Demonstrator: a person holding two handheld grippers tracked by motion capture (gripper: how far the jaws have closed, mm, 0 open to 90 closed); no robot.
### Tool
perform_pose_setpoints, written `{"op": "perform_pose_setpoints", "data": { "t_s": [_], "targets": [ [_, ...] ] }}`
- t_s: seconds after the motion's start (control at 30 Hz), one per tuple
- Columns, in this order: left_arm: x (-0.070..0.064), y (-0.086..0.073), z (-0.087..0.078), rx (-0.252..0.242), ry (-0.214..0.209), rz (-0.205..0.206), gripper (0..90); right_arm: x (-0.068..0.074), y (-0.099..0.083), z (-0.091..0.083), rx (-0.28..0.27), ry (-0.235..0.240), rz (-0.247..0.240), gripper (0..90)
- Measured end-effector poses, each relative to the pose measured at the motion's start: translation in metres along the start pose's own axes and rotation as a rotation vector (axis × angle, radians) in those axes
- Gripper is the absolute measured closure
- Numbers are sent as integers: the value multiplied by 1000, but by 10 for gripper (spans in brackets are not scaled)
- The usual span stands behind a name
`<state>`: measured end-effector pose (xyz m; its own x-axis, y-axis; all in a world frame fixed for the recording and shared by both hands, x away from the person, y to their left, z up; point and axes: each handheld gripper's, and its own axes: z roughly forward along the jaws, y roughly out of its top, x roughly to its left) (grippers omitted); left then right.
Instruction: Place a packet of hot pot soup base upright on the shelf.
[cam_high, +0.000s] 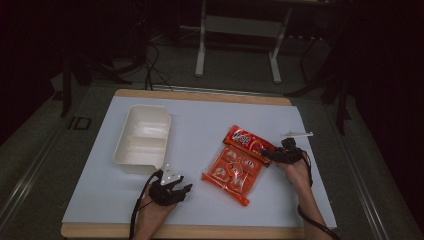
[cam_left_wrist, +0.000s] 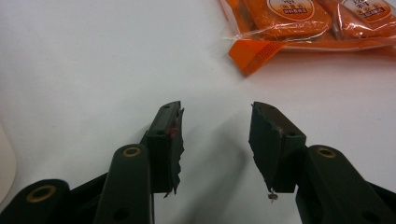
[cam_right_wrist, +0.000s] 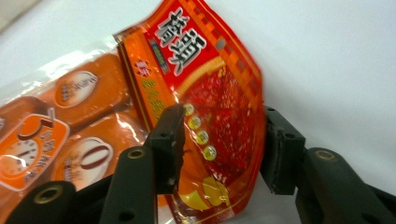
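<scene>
The right gripper (cam_right_wrist: 219, 149) is clamping one red packet (cam_right_wrist: 205, 93), whose lower part is lying hidden behind the jaws. One orange multipack (cam_high: 232, 170) is lying beneath it near the table's (cam_high: 210, 120) right edge. The left gripper (cam_left_wrist: 215, 140) is hovering, jaws apart, holding nothing. One white tray (cam_high: 142, 137) is sitting toward the left edge.

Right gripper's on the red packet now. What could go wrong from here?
The right gripper pinches just one end of the red packet, so it may slip out or crumple. That end overlaps the orange snack bag, which could get dragged along. The left gripper is open, off the bag, not steadying anything.
</scene>
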<state>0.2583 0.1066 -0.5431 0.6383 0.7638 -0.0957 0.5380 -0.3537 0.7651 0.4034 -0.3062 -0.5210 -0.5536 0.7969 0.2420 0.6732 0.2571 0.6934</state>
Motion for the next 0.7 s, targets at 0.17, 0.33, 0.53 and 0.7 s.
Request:
{"op": "perform_pose_setpoints", "data": {
  "t_s": [0.17, 0.33, 0.53, 0.7],
  "targets": [
    [0, 0, 0, 2, 2, 3, 541, -2, -8, 8, 2, 45, 37, 546],
    [0, 0, 0, 3, 3, 3, 542, 0, -8, 7, -16, 84, 17, 556],
    [-2, 0, 1, 5, 7, 11, 541, -6, -8, 14, -9, 87, 74, 580],
    [-1, 0, 1, 5, 7, 9, 540, 1, -5, 15, 8, 85, 23, 582]
  ]
}}
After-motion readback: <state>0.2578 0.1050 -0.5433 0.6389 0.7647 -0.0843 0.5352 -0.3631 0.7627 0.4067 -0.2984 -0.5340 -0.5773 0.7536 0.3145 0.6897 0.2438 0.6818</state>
